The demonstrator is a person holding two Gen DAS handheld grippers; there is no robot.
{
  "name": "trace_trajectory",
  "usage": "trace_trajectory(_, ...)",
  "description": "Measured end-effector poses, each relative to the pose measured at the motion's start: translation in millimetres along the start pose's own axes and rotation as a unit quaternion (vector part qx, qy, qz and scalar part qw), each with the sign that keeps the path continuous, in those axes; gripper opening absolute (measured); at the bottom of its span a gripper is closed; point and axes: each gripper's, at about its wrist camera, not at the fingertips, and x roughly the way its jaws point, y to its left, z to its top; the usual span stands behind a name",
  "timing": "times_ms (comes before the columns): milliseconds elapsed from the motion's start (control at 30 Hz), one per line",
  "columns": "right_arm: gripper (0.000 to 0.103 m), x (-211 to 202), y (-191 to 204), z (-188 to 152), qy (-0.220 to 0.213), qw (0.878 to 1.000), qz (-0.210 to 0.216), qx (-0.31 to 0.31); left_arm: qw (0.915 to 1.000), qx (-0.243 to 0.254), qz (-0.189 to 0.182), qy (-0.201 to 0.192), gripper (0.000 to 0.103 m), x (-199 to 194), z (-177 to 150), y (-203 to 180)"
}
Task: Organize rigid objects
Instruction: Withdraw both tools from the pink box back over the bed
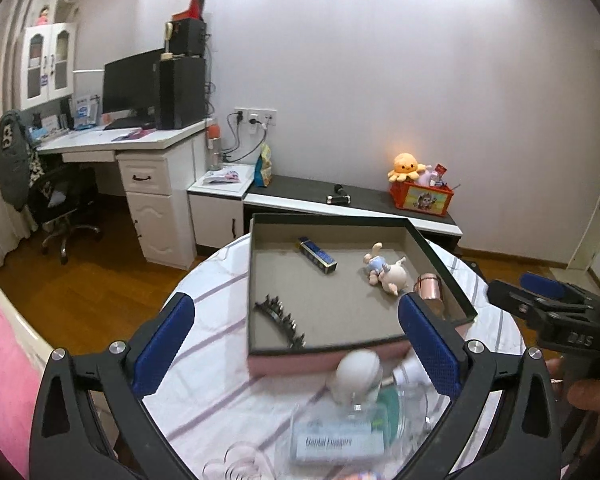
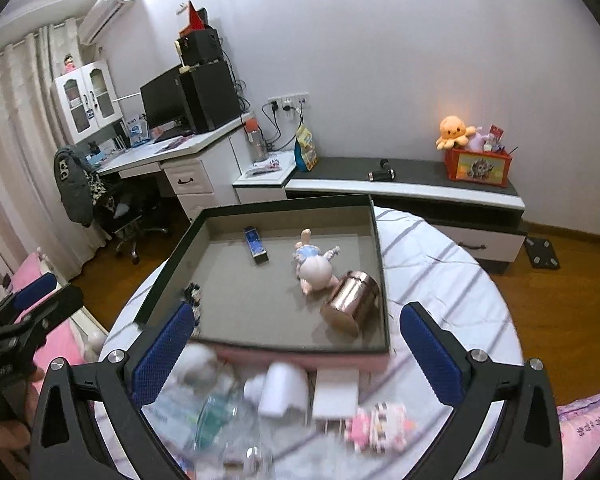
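Observation:
A shallow box (image 1: 284,362) with a grey inside and a pink outer wall stands on a round table. In it lie a blue packet (image 1: 318,256), a baby doll (image 1: 384,270), a copper cup (image 1: 430,290) on its side and a black hair clip (image 1: 280,318). My left gripper (image 1: 300,344) hangs open in front of the box, nothing in its grip. My right gripper (image 2: 300,354) is open too, above blurred loose items: a white bottle (image 2: 280,392), a white block (image 2: 336,396) and a pink-and-white toy (image 2: 380,424). A white rounded thing (image 1: 356,372) and a flosser pack (image 1: 336,444) lie near the left gripper.
The table wears a white striped cloth (image 2: 440,280). Behind it stand a low dark-topped cabinet (image 1: 308,192) with an orange toy crate (image 1: 422,198), a white desk (image 1: 140,144) with a monitor, and an office chair (image 1: 60,200). Pink bedding (image 2: 588,432) borders the table.

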Motion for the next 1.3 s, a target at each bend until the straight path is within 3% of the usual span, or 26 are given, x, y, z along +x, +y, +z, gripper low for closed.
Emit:
trace_trajectory(233, 0.103, -46, 8, -31, -0.03, 1.0, -0.003, -0.002, 0.9997, -0.017, 0.012, -0.015, 0.103, -35, -26, 10)
trace_trajectory(700, 0.103, -105, 31, -89, -0.081, 0.995, -0.059, -0.009, 0.9983, -0.026, 0.018, -0.049, 0.103, -92, -81, 2)
trace_trajectory(1300, 0.103, -120, 32, -114, -0.087, 0.993, -0.078, 0.001, 0.9988, -0.009, 0.004, -0.049, 0.103, -109, -100, -18)
